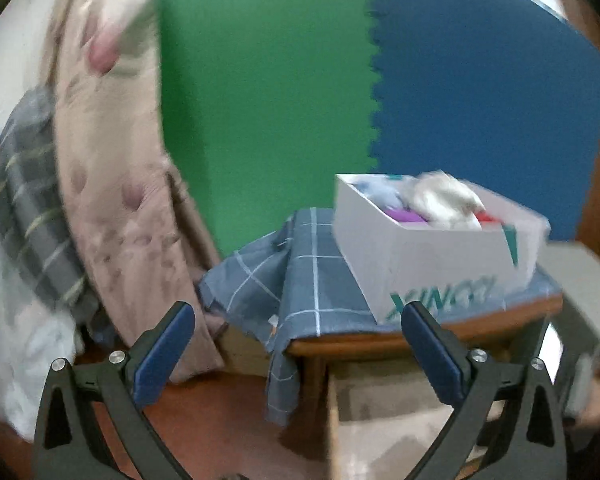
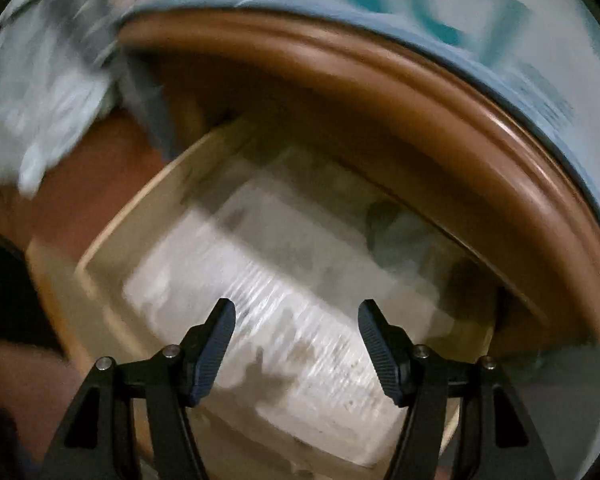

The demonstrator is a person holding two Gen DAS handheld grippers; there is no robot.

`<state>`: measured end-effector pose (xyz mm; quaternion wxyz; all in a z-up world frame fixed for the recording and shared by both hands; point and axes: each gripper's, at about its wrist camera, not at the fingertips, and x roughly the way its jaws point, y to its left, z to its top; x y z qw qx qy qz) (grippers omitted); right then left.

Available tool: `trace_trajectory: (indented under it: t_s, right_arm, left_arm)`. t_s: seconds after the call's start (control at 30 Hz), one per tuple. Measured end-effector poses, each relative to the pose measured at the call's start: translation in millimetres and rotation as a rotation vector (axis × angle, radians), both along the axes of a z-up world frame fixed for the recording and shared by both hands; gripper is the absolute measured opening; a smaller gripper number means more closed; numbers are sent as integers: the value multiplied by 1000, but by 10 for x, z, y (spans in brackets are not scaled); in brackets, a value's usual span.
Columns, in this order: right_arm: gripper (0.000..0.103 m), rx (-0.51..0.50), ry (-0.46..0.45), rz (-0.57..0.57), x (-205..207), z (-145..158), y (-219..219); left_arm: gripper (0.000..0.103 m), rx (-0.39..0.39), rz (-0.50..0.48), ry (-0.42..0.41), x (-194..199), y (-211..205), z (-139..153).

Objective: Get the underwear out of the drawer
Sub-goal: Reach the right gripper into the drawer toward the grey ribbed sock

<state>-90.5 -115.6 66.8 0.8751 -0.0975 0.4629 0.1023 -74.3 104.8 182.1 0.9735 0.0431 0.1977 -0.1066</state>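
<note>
Jaws on both grippers stand apart with nothing between them: left gripper [image 1: 298, 344] spread very wide, right gripper [image 2: 296, 350] at a moderate gap, pointing down into the open drawer [image 2: 112, 240].

Underwear: can't pick it out for certain. Drawer holds a pale, shiny wrapped bundle [image 2: 268, 304] right under the right jaws, plus a dark lump [image 2: 396, 232] further back under the table edge [image 2: 380, 80]. Too blurred to say which is the garment.

Risks, as I judge them:
- Heavy motion blur in the right view; closing now could pinch the wrapper or the drawer wall instead of fabric.
- Table edge overhangs the drawer; lifting straight up could knock it, or snag the checked cloth [image 1: 300, 264] and shift the white box [image 1: 432, 264] sitting on it.
- Left jaws are well off the drawer contents, so no help yet if the bundle slides.

Views: left wrist alone shows the table top, box full of clothes, green and blue wall mats [image 1: 260, 100], bedding [image 1: 120, 200] at left. Right wrist alone shows the drawer interior.
</note>
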Motion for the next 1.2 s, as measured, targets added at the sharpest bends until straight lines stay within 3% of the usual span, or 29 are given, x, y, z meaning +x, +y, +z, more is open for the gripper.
trace_trajectory:
  t_s: [0.03,0.1,0.2,0.33,0.37,0.43,0.47,0.5,0.53,0.63,0.67,0.73,0.77,0.8,0.87,0.9,0.97,1.0,1.03,1.07,1.1,1.2]
  right_arm:
    - [65,61,-17,-48,16,23,-80]
    - [65,286,-55,-253,54,72,-428]
    - [65,624,-33,-482,72,-25,-785]
    - [66,841,-75,-760,8,-226,-972]
    - [66,892,-101,-898,-26,-297,-1029]
    - [66,977,-52,-1009,6,-444,-1053]
    - [66,946,11,-1018,74,-458,-1020]
    - [66,767,80,-945,209,-351,-890]
    - [66,526,56,-768,332,-130,-667]
    - [66,-7,-122,-263,224,363,95]
    - [66,-189,-135,-109,145,393,318]
    - [66,-454,-165,173,-5,352,649]
    - [66,-653,-219,368,-124,264,827]
    - [66,-733,-261,472,-167,247,910]
    - [71,-772,-318,677,-178,260,1004]
    - [73,-795,-310,717,-113,219,1031]
    - [83,-943,-372,882,-69,-109,1059]
    - [83,-1012,-382,991,-120,-273,1051]
    - [83,-1080,-309,1066,-112,-496,1045]
    - [83,-1105,-240,1063,-31,-635,1014]
    - [83,-1143,-232,1100,-13,-743,977]
    - [84,-1460,-217,1237,66,-1123,810]
  left_arm:
    - [102,25,-26,-13,-11,-46,-51]
    - [102,50,-73,-18,-16,-128,-120]
    - [102,34,-106,-14,-18,-192,-144]
    - [102,-5,-118,-14,-40,-169,-129]
    - [102,-10,-116,-11,-42,-160,-132]
    - [102,-12,-118,-5,-47,-162,-138]
    - [102,-9,-120,-3,-42,-162,-146]
    - [102,-2,-125,2,-39,-169,-156]
    - [102,-2,-129,6,-36,-166,-158]
    - [102,-26,-145,9,-49,-146,-145]
    - [102,-37,-149,7,-63,-137,-130]
    - [102,-63,-155,1,-94,-115,-105]
    - [102,-77,-162,1,-106,-110,-95]
    - [102,-85,-169,1,-115,-112,-86]
    - [102,-85,-171,-14,-143,-125,-64]
    - [102,-82,-171,-22,-155,-127,-57]
    - [102,-73,-170,-27,-164,-127,-56]
    - [102,-78,-169,-23,-164,-115,-60]
    - [102,-84,-169,-18,-162,-103,-63]
    - [102,-93,-172,-8,-155,-92,-72]
    - [102,-101,-175,5,-145,-88,-83]
    - [102,-130,-192,42,-102,-100,-110]
